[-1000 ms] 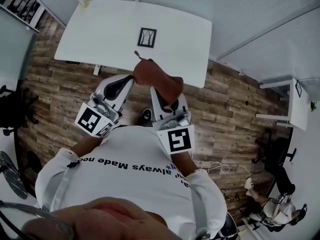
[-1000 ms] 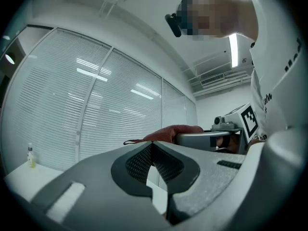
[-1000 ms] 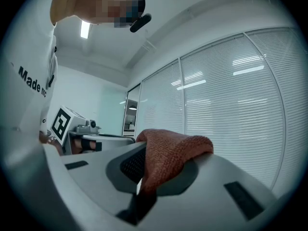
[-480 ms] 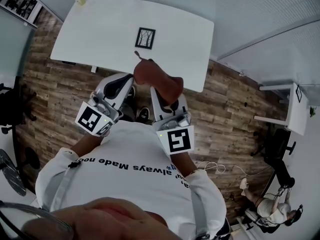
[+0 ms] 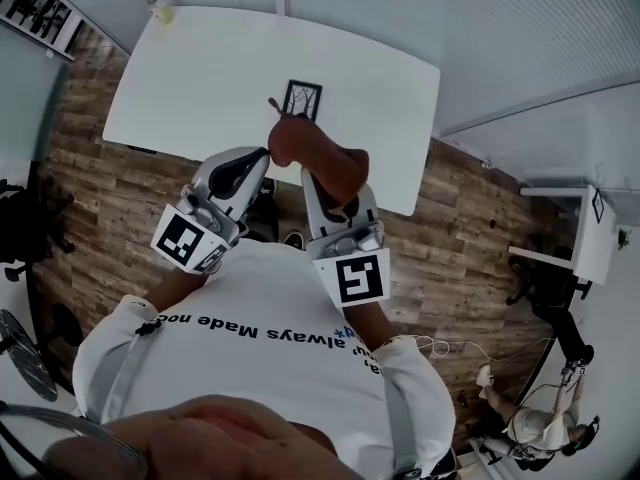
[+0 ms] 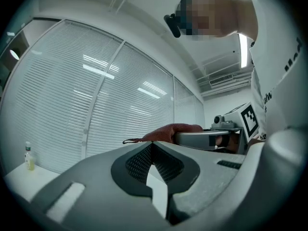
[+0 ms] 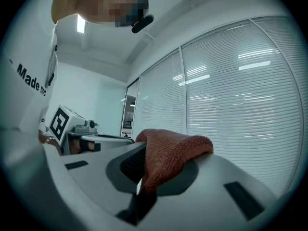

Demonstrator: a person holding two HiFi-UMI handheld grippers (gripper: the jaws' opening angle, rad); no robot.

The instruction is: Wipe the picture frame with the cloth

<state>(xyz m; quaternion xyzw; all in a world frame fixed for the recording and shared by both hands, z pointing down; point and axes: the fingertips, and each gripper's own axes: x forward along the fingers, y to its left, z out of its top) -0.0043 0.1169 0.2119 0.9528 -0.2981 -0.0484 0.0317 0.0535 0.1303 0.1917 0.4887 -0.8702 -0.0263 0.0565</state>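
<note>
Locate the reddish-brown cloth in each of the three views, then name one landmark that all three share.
Head view: the cloth is at centre, just below the picture frame on the white table.
Left gripper view: right of centre, beyond the left gripper.
Right gripper view: centre, clamped in the right gripper and folded over to the right.
Shared landmark: the person's white printed shirt.

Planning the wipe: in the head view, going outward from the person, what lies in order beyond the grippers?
rust-brown cloth → black-framed picture → small clear bottle at the white table's far corner
</note>
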